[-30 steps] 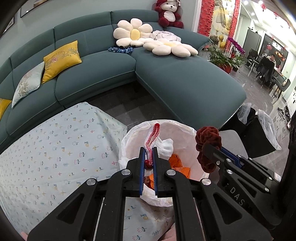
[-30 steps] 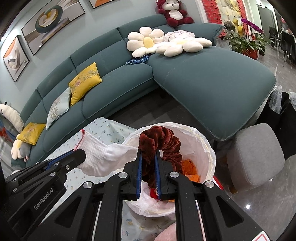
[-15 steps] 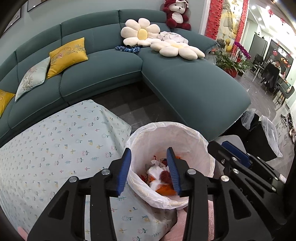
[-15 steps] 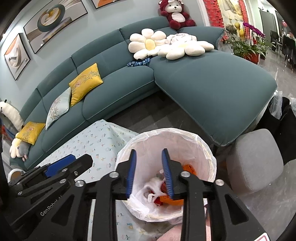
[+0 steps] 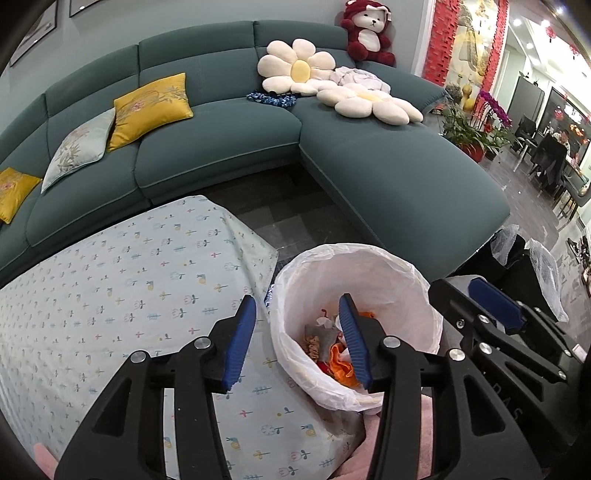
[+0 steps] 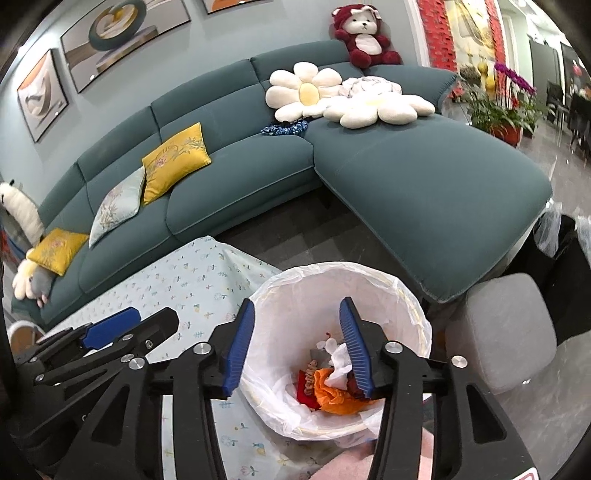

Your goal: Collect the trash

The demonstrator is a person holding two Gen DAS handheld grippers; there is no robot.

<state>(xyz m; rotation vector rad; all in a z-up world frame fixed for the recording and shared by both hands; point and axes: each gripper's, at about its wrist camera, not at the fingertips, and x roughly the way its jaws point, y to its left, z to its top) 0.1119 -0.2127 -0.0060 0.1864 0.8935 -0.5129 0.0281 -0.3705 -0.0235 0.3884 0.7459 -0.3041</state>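
A bin with a white liner [image 5: 399, 280] [image 6: 410, 299] stands at the corner of a table under a flowered cloth [image 5: 110, 295]. Inside lie trash items: orange cloth [image 6: 332, 395], a white sock [image 6: 341, 360] and red pieces. My left gripper [image 5: 297, 343] is open and empty above the bin's left rim. My right gripper [image 6: 297, 347] is open and empty over the bin. Each gripper also shows in the other's view, the right one [image 5: 491, 317] beside the bin, the left one [image 6: 110, 332] over the cloth.
A teal corner sofa [image 5: 221, 147] with yellow cushions [image 5: 147, 107], flower pillows [image 5: 295, 70] and a red bear [image 5: 369, 33] runs behind. A grey stool [image 6: 506, 325] stands right of the bin. Black bins with plastic liners [image 5: 532, 266] stand further right. Dark tiled floor lies between.
Both grippers opened wide. The white sock left my left gripper and the dark red scrunchie left my right gripper; both now lie in the bin. The left gripper shifted left.
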